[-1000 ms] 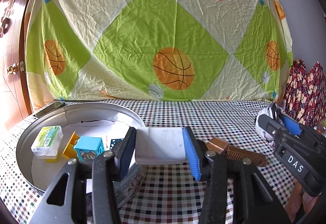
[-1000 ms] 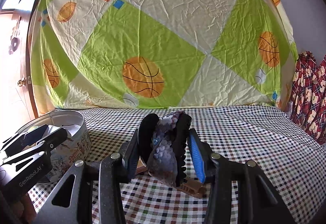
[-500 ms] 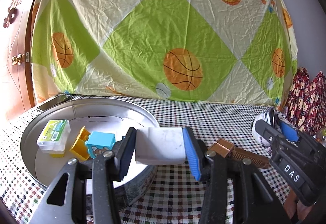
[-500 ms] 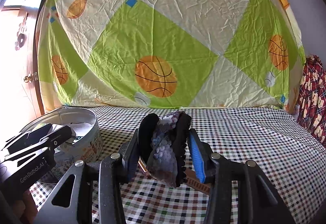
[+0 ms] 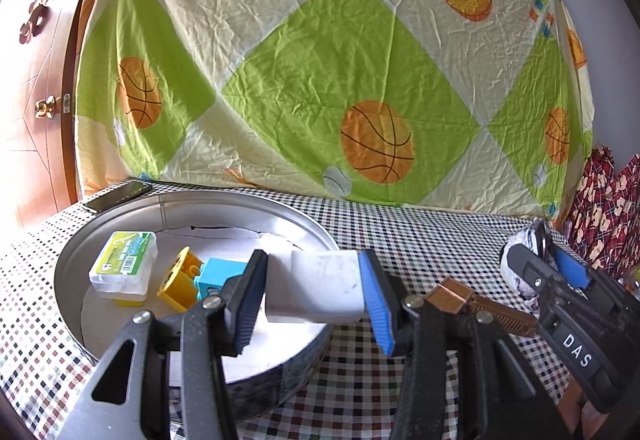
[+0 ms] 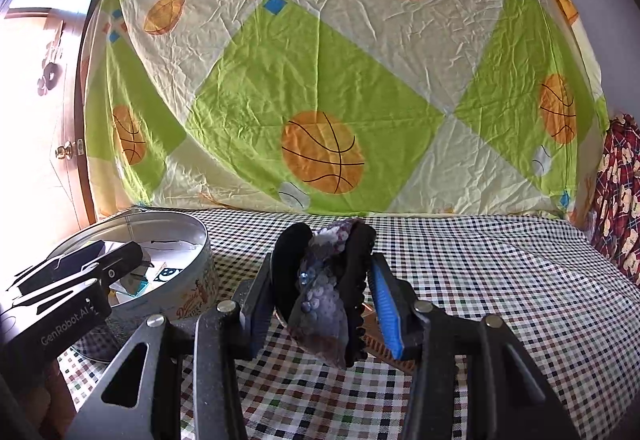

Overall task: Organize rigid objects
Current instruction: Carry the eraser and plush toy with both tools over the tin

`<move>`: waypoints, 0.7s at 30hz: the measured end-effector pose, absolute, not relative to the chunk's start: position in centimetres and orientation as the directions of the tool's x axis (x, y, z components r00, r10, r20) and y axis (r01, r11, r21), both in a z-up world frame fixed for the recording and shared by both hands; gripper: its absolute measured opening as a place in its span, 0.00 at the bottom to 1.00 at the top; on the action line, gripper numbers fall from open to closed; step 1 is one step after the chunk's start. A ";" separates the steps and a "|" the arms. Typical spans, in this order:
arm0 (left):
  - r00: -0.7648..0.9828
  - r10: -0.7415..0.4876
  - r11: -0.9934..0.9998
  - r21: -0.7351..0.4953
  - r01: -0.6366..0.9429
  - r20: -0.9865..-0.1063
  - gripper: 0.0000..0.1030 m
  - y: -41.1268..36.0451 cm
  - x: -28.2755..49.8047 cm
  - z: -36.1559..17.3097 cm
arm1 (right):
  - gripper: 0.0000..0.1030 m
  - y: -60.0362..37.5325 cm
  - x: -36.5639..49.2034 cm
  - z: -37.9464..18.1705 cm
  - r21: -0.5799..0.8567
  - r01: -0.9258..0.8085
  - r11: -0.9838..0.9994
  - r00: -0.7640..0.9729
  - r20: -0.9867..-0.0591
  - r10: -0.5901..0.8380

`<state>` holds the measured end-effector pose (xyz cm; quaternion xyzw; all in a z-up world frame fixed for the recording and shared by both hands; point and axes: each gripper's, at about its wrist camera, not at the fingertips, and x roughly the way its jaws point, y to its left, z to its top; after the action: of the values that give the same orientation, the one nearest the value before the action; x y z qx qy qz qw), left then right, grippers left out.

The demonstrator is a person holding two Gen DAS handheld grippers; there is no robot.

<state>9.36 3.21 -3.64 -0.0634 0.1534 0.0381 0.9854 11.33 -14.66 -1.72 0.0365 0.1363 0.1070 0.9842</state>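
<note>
My left gripper [image 5: 316, 296] is shut on a white rectangular block [image 5: 316, 290] and holds it over the right rim of a round metal tin [image 5: 316, 232]. In the tin lie a clear box with a green label [image 5: 124, 266], a yellow brick [image 5: 180, 280] and a blue brick [image 5: 218, 276]. My right gripper [image 6: 324, 296] is shut on a black hair clip with purple sequined fabric [image 6: 326, 292], above the checked cloth. A brown comb [image 5: 480, 306] lies on the cloth right of the tin. The right gripper also shows in the left wrist view [image 5: 560, 280].
A checked tablecloth [image 6: 500, 280] covers the table. A green basketball-print sheet [image 5: 320, 60] hangs behind. A dark phone [image 5: 118, 196] lies behind the tin. A wooden door [image 5: 32, 80] stands at the left, red patterned fabric [image 6: 616, 200] at the right.
My left gripper has moved left and up with the white block, now over the tin's rim. My right gripper has shifted right and risen slightly with the hair clip.
</note>
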 end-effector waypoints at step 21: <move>0.948 0.077 0.985 -0.122 -0.120 -0.309 0.45 4.6 9.2 -3.6 | 0.46 -13.3 11.2 -1.7 0.097 -0.244 0.965 0.929 -0.261 0.261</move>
<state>9.21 4.63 -3.63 -0.0700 0.1536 0.0500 0.9844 11.17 -13.28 -1.67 0.0313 0.1368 0.1287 0.9817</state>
